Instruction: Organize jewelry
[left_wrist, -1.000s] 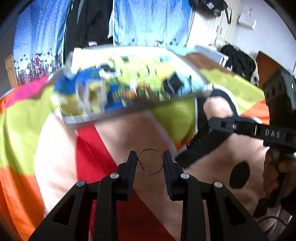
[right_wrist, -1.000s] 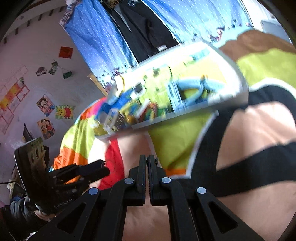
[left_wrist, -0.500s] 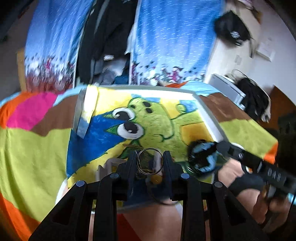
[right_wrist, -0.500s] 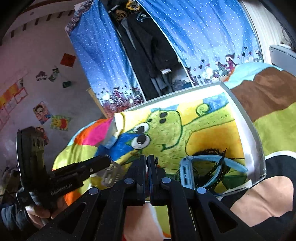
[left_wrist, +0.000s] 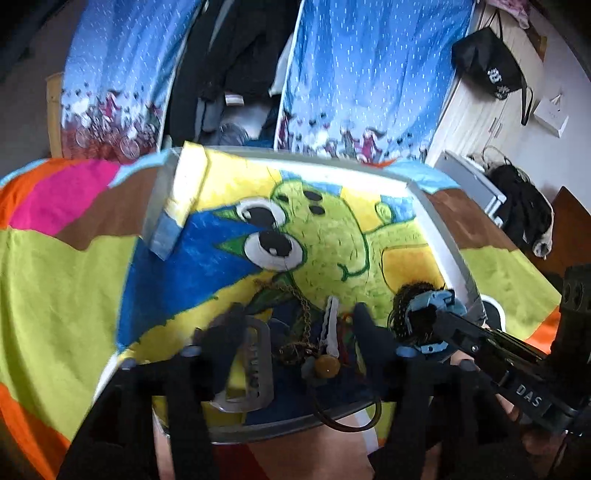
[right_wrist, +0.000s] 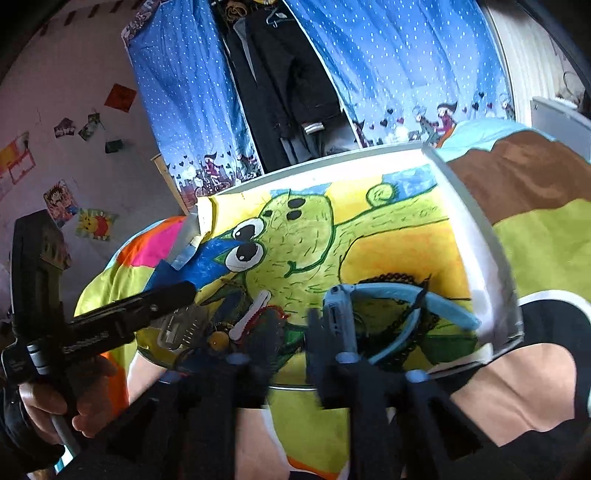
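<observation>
A white tray (left_wrist: 439, 236) lined with a green cartoon drawing lies on the bed, also in the right wrist view (right_wrist: 480, 236). At its near end lie a gold chain (left_wrist: 303, 306), a white hair clip (left_wrist: 330, 325), a silver clip (left_wrist: 255, 365) and an amber bead (left_wrist: 327, 365). A thin wire ring (left_wrist: 349, 429) rests across the near rim. My left gripper (left_wrist: 297, 321) is open over this pile, holding nothing. My right gripper (right_wrist: 291, 332) is open beside a blue headband (right_wrist: 417, 295) and a black beaded chain (right_wrist: 391, 277).
A bedspread (left_wrist: 55, 288) in bright colours lies under the tray. Blue curtains (left_wrist: 369, 74) and dark hanging clothes (right_wrist: 288, 92) stand behind the bed. A hand (right_wrist: 85, 402) holds the left gripper's handle. Posters (right_wrist: 62, 203) hang on the left wall.
My left gripper has opened and let go of the wire ring, which now lies at the tray's near rim. My right gripper has gone from shut to open. Both came closer to the tray.
</observation>
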